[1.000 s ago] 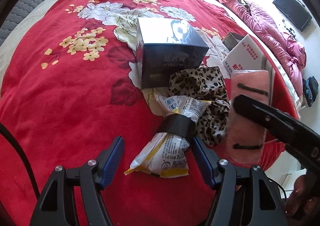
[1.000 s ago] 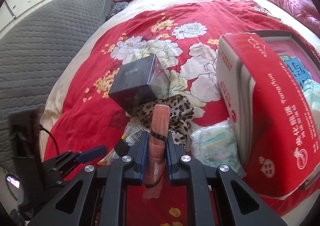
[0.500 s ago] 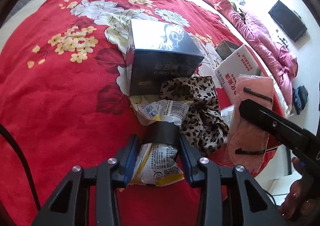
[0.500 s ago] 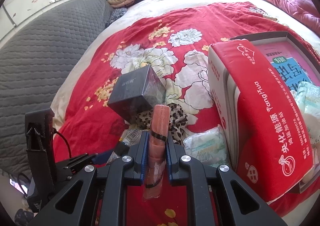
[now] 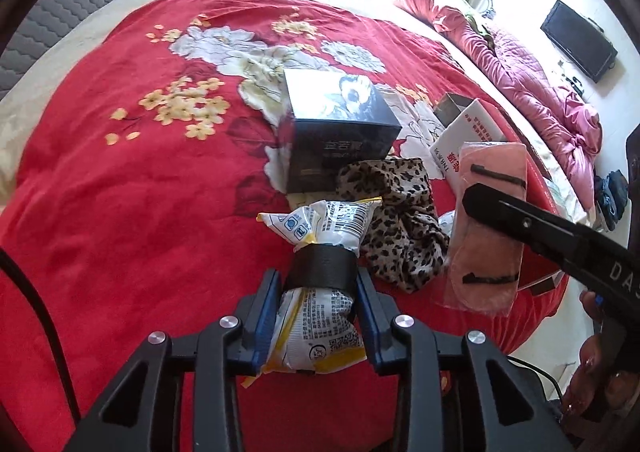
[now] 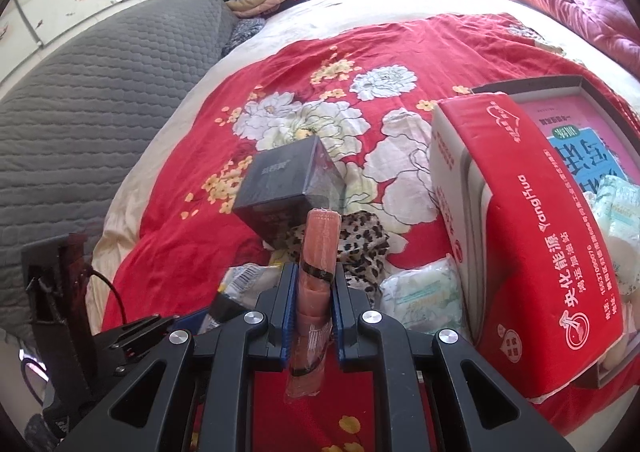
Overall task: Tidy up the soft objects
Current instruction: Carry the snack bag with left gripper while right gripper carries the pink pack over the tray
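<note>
Snack packet (image 5: 320, 316), black-taped at the waist, near the bed's (image 5: 120, 211) front edge, looks light, squashy, crinkly-slick, so tape band's best; left hand-held gripper (image 5: 316, 316) just closed on it, right hand-held gripper (image 6: 312, 316) clamps pink pouch (image 6: 318, 264).

L gripper (image 5: 316, 304) points steeply down, blue pads (image 5: 267, 306) pressed on both sides of a taped snack packet (image 5: 320, 316); jaws just closed onto it. R gripper (image 6: 312, 306) also angled down, jaws clamped tight on a wrapped pink cloth roll (image 6: 318, 252). R gripper's holder's hand (image 5: 596, 384) seen at lower right edge of left wrist view.
</note>
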A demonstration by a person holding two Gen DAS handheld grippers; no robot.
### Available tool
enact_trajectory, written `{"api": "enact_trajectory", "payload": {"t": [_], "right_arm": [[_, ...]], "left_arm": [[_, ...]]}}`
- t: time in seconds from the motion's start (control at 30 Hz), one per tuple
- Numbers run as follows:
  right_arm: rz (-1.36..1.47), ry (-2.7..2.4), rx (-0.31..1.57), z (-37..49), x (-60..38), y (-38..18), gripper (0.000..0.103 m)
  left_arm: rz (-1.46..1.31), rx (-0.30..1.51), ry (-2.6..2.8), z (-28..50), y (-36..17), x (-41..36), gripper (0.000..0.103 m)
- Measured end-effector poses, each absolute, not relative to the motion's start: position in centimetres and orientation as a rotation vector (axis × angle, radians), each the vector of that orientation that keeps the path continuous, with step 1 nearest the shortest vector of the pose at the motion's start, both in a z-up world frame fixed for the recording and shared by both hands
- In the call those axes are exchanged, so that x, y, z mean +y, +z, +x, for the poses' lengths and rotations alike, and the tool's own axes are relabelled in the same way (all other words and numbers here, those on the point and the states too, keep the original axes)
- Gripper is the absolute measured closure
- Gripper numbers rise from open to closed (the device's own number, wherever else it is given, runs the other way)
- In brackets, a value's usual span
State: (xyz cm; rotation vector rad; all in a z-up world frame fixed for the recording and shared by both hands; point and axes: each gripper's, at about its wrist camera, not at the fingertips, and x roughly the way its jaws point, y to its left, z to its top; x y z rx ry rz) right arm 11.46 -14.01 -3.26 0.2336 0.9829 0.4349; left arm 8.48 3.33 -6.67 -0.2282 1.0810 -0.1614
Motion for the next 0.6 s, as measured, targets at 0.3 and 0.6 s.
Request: {"api": "enact_trajectory", "payload": {"t": [0.3,0.6], "right_arm": [[0.231,0.457,0.954,10.9,-13.7,-2.0,0.088],[0.209,0.473,0.922,9.8,-13.6,0.0,0.088]], "left_arm": [[-0.211,1.036,-0.110,6.7,-4.0,4.4,0.066],[-0.186,0.972,-0.077,5.3,-0.5,4.3,0.066]]}}
